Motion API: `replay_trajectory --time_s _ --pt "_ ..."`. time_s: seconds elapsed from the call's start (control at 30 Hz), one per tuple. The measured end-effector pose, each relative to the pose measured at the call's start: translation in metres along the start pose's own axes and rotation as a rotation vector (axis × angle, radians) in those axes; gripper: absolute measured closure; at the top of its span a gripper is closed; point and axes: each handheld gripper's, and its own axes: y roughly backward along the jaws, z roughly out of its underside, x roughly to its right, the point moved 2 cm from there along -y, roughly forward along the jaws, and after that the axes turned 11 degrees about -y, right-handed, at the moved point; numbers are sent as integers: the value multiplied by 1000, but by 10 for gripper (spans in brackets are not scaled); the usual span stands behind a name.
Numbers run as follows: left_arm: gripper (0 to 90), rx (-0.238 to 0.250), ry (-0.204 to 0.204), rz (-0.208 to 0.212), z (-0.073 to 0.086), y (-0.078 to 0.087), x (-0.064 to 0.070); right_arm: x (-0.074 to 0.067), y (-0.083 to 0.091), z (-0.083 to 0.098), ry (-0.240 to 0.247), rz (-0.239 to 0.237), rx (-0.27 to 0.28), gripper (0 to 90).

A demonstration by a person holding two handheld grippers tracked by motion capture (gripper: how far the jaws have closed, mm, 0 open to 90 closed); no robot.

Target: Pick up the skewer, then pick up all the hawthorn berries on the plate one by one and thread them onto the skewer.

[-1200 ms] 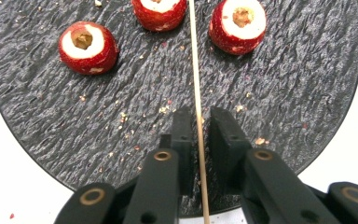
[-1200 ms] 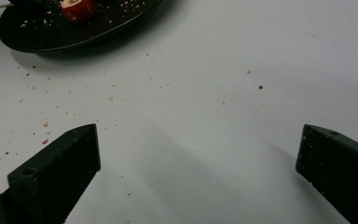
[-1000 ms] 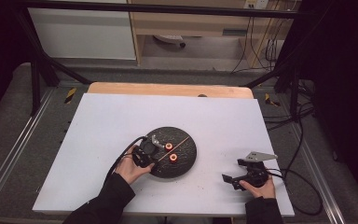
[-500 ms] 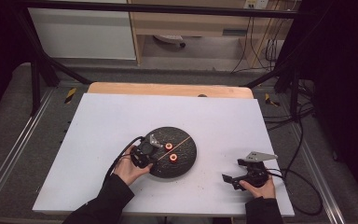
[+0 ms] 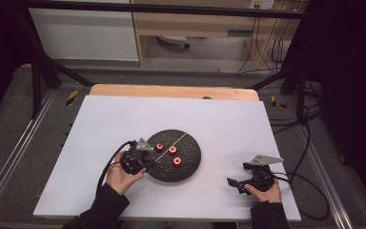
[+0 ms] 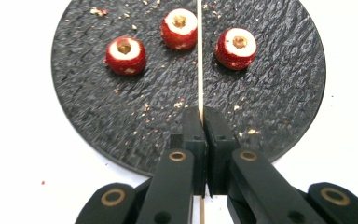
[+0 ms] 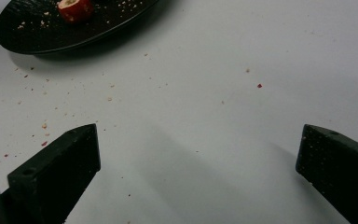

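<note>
Clamping a thin wooden skewer (image 6: 199, 56), the left tongs (image 5: 148, 155) are held at the plate's (image 5: 190, 164) nine o'clock edge, so the stick can be aimed between three cored red fruits (image 6: 179, 29). The right tongs (image 5: 236, 183), spread and empty, are parked on the worktop (image 5: 105, 119) at four o'clock, clear of the work.

Bright table (image 5: 100, 119), dark surrounds; soft shadows, slight blur.
</note>
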Motion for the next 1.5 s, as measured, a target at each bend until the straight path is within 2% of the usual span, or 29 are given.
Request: replay_trajectory --time_s 0.2,0.47,0.7,0.83,0.9,1.03,1.27,1.5 --pt "883 89 37 -11 13 11 1 -1 -1 -1 6 9 5 6" --pt "883 162 69 -37 32 19 1 -5 -3 -3 1 7 3 6" --pt "883 215 87 -42 46 26 1 -7 -5 -4 -4 14 4 6" --pt "883 233 93 -43 54 29 1 -11 -6 -6 -5 17 6 6" --pt "883 241 91 -50 58 30 1 -13 -7 -8 -8 3 8 6" --pt "883 270 110 -47 67 32 0 -18 -8 -12 2 8 12 6" --pt "883 294 109 -49 74 34 0 -28 -15 -18 -4 19 0 6" --pt "883 304 107 -45 79 35 0 -43 -24 -29 20 36 -18 7"
